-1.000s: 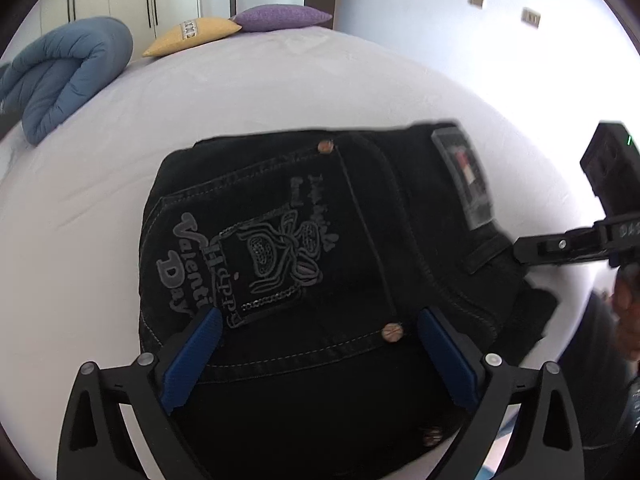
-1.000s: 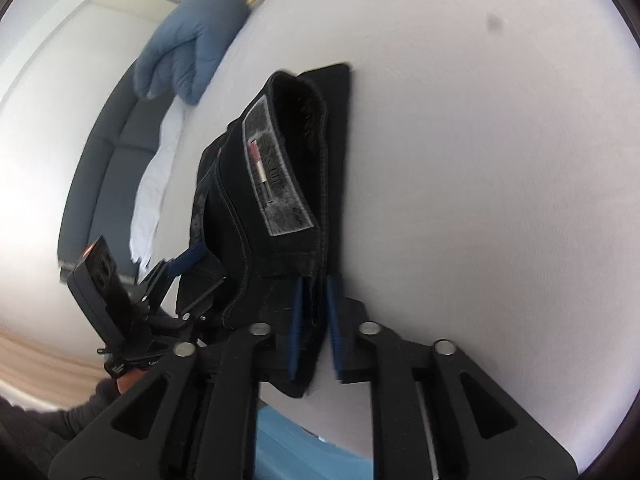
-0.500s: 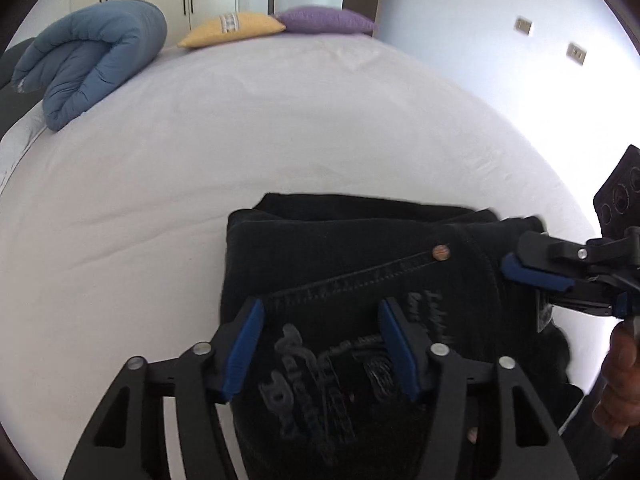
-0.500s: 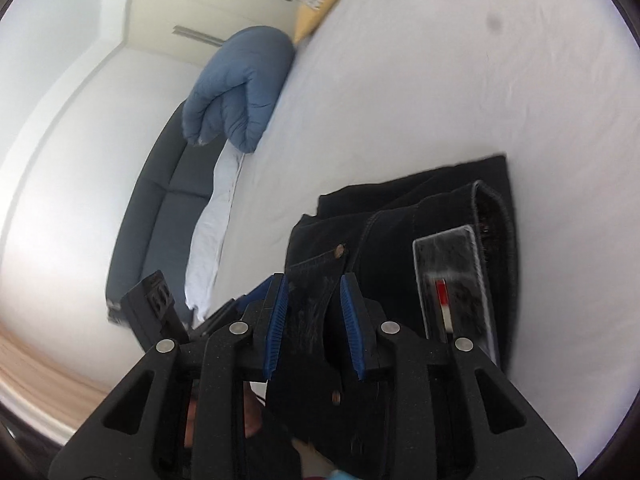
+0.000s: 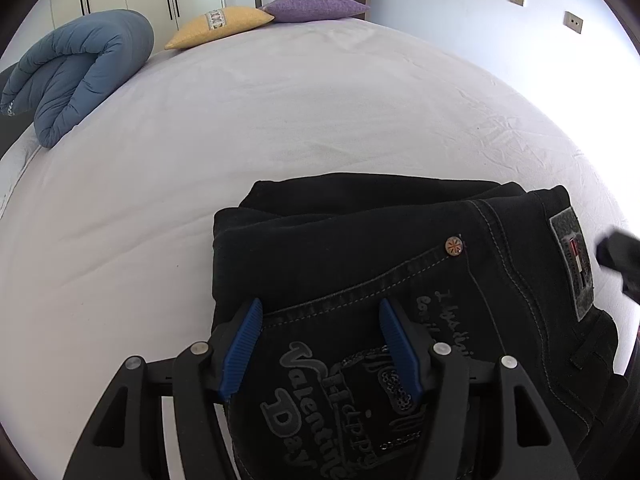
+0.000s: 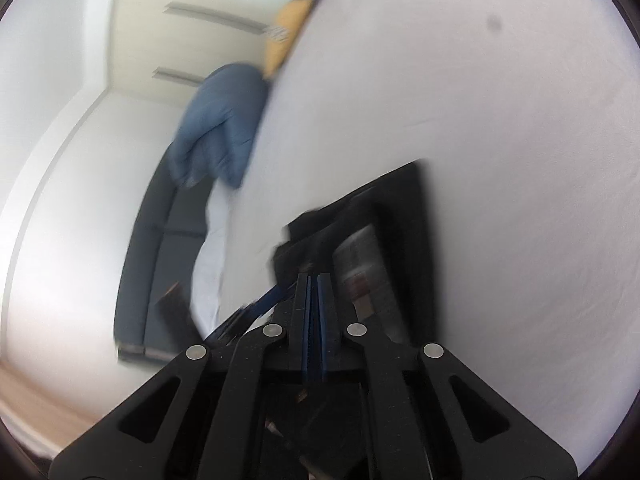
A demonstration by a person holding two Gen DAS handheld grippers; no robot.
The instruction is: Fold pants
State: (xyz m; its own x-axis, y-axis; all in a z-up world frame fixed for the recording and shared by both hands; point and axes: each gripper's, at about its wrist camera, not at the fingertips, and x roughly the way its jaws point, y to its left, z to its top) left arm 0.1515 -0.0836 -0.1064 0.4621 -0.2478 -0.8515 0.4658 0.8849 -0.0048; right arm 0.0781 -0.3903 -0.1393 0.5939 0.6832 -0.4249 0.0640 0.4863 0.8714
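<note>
The black pants (image 5: 360,248) lie folded in a thick stack on the white bed (image 5: 280,112), back pocket with grey "Valentine Day" print facing up. My left gripper (image 5: 320,340) is open, its blue pads either side of the pocket print, just above the cloth. In the blurred right wrist view my right gripper (image 6: 314,304) has its pads almost together over the pants (image 6: 404,208) near the waistband label (image 6: 360,264); I see no cloth between them. A dark part of the right gripper (image 5: 620,260) shows at the right edge of the left wrist view.
A rolled blue duvet (image 5: 76,68) lies at the bed's far left. A yellow pillow (image 5: 220,24) and a purple pillow (image 5: 312,6) lie at the head. Wardrobe doors stand behind. A dark sofa (image 6: 160,248) runs along the bed's left side.
My left gripper pulled back slightly, so more of the folded pants shows. My right gripper's pads closed from a narrow gap to nearly together and it is moving fast, blurring its view.
</note>
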